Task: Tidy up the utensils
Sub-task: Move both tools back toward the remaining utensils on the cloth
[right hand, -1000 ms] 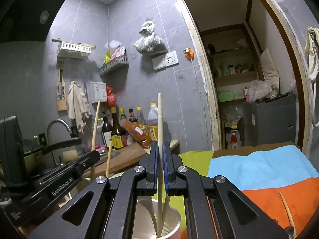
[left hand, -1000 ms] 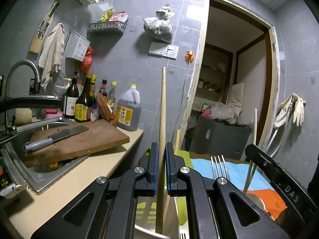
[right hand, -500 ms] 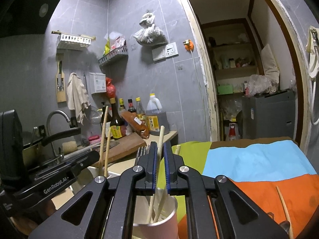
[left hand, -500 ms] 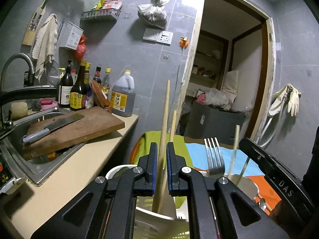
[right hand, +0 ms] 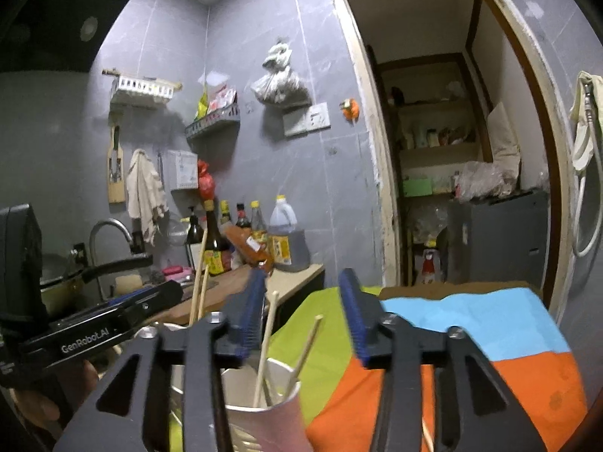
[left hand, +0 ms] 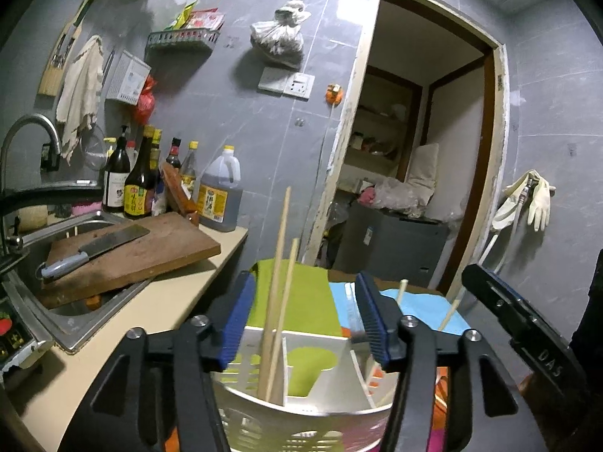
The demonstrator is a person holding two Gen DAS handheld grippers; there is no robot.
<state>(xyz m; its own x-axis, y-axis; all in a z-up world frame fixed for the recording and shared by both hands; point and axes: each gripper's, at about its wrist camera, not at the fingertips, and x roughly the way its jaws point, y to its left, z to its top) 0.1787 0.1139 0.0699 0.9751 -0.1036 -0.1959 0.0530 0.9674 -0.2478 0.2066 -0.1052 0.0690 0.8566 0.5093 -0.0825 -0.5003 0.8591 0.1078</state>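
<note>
My left gripper point(left hand: 303, 318) is open and empty above a white slotted utensil caddy point(left hand: 301, 420). Two wooden chopsticks point(left hand: 278, 290) stand in the caddy's left compartment, between my open jaws and touching neither. My right gripper point(right hand: 301, 318) is open and empty above a pink paper cup point(right hand: 264, 420). Two chopsticks point(right hand: 265, 346) lean inside that cup. The right gripper's body shows at the right of the left wrist view point(left hand: 527, 335). The left gripper's body shows at the left of the right wrist view point(right hand: 86, 335).
A table with a green, blue and orange cloth point(right hand: 471, 324) holds the caddy and cup. To the left is a counter with a sink point(left hand: 56, 301), a wooden cutting board with a cleaver point(left hand: 124, 248) and several bottles point(left hand: 143, 184). A doorway point(left hand: 422, 173) is behind.
Both grippers were shut on a chopstick each. They lowered the chopsticks into the caddy and the cup, then opened and let go.
</note>
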